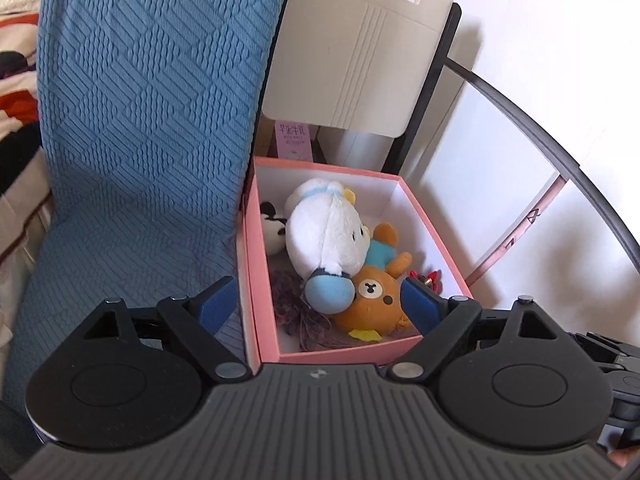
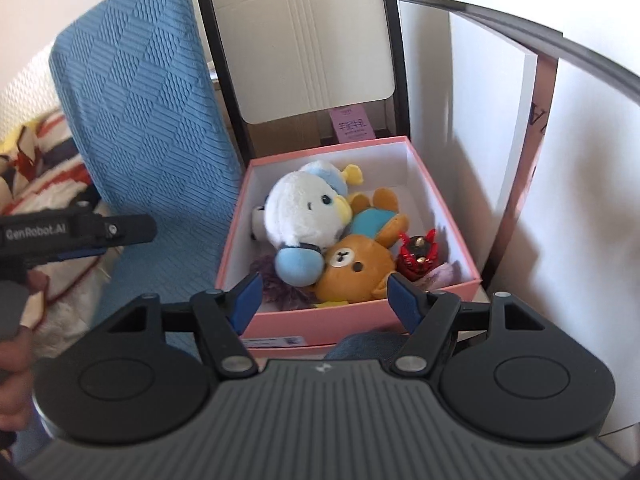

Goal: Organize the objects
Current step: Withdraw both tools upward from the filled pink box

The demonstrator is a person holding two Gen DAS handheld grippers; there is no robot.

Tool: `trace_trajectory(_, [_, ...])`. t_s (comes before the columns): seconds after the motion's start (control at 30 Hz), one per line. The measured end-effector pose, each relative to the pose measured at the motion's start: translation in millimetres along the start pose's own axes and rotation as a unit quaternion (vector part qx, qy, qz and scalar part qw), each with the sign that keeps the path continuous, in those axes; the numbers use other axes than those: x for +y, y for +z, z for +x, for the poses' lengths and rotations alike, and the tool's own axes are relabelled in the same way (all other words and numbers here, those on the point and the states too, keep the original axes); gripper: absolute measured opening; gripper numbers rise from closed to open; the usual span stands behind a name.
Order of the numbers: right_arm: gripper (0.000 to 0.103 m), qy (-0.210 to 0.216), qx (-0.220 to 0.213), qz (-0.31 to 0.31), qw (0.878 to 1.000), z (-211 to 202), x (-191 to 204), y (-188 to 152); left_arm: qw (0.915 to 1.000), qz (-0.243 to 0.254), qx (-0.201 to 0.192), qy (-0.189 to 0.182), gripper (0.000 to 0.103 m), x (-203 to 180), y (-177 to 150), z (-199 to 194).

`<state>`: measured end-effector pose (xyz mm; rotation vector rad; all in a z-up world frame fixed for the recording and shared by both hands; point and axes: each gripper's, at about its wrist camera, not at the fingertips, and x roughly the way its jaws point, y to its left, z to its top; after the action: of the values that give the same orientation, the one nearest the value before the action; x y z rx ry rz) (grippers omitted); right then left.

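1. Left wrist view: my left gripper (image 1: 318,304) has its fingers spread wide with nothing between the blue pads (image 1: 219,303); it hangs above the near end of the pink box (image 1: 256,280).
2. In the box, the white plush (image 1: 326,236) lies head toward the near wall, its light blue cap beside the brown bear (image 1: 374,296), which fills the near right corner.
3. A panda toy (image 1: 274,230) is wedged against the left wall, partly under the white plush.
4. A purple fuzzy thing (image 1: 292,296) lies in the near left corner; I cannot tell what it is.
5. A red toy (image 1: 432,278) peeks out at the right wall, mostly hidden by my right finger.
6. The blue cover (image 1: 152,120) touches the box's left side; a beige chair back (image 1: 356,64) stands beyond the far wall.
7. Right wrist view: my right gripper (image 2: 325,298) is open, fingers about as wide as the box's near wall, holding nothing.
8. The box (image 2: 444,208) sits ahead with the plush (image 2: 300,216) on the left, the bear (image 2: 356,268) at the near middle and the red toy (image 2: 418,256) by the right wall.
9. The left gripper (image 2: 80,240) shows at the left edge in a hand (image 2: 16,360), over the cover (image 2: 148,120), clear of the box.
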<state>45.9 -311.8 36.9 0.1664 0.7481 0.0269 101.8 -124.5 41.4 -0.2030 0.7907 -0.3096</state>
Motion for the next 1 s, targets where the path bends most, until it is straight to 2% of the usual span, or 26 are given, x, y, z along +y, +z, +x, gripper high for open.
trace_trajectory(0.2, [0.072, 0.010, 0.005, 0.005, 1.000, 5.4, -1.8, -1.4, 0.9999, 0.005, -0.011, -0.006, 0.091, -2.1, 1.0, -2.6])
trace_trajectory(0.33, [0.103, 0.004, 0.005, -0.001, 1.000, 9.2, 1.9, 0.7, 0.9999, 0.003, -0.015, -0.005, 0.091, -0.7, 3.9, -8.4])
trace_trajectory(1.0, [0.103, 0.001, 0.026, 0.018, 0.999, 11.7, 3.7, 2.0, 0.9999, 0.004, -0.010, -0.010, 0.091, 0.9, 6.1, -8.6])
